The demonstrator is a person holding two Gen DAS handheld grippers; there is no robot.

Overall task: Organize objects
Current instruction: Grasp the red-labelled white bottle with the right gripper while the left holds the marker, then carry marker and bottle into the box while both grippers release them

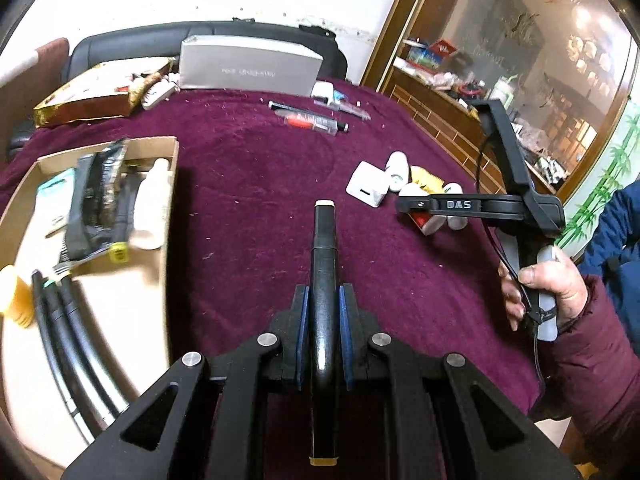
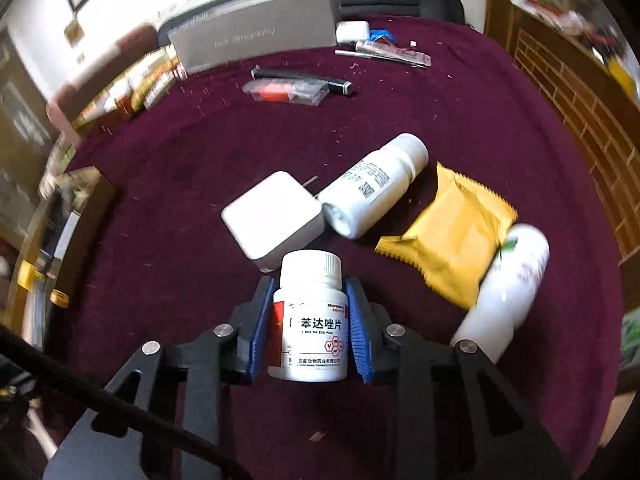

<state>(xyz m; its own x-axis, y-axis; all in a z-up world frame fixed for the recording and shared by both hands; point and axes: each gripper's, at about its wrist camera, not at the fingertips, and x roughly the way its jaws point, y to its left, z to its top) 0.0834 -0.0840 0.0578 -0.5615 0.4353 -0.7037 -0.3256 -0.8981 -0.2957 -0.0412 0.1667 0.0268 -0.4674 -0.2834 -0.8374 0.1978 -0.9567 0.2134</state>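
My left gripper (image 1: 324, 292) is shut on a black marker (image 1: 324, 248) with a cream tip, held above the purple cloth (image 1: 248, 168) beside a cardboard box (image 1: 120, 292) on the left. That box holds several black markers (image 1: 60, 320), a dark packet and a white bottle. My right gripper (image 2: 311, 280) is shut on a white pill bottle (image 2: 310, 320) with a red and white label, its blue pads pressing on both sides. The left wrist view shows the right gripper (image 1: 412, 205) from the side, over the pile of bottles, with a hand (image 1: 548, 288) on its grip.
On the cloth lie a white charger (image 2: 274, 216), a white bottle on its side (image 2: 376, 184), a yellow sachet (image 2: 452, 236) and another white bottle (image 2: 508, 284). Further back are a pen with a clear packet (image 2: 288, 90), a grey box (image 2: 256, 36) and a wooden cabinet (image 1: 448, 116).
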